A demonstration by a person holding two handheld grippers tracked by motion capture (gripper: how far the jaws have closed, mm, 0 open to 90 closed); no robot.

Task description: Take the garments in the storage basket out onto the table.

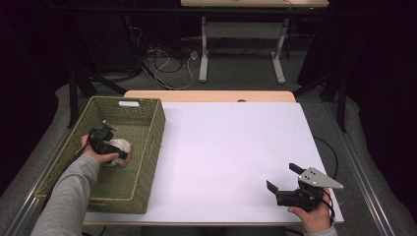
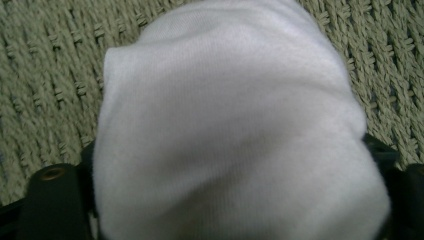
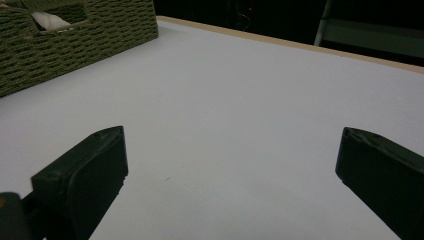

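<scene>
White soft knitted cloth bundle (image 2: pixel 235 125) lies closest to the lens in the left gripper view, bulging up between the two black jaws of the left tongs (image 1: pixel 109 146), whose inner faces sit against its two sides; the tongs are clamped on it at a fairly wide spread. Under it runs the woven floor of the olive-green rectangular wicker basket (image 1: pixel 147 147), which stands on the left part of the white tabletop (image 1: pixel 231 147). From above, the bundle rests inside the basket near its middle. The left hand (image 1: pixel 96 150) reaches in over the basket's left wall, grey sleeve slanting up from the bottom left, tongs pointing downward. The right tongs (image 1: pixel 285 178) gape wide with nothing between them, held low over the tabletop's near right corner by the right hand (image 1: pixel 312 211), aimed toward the basket.
</scene>
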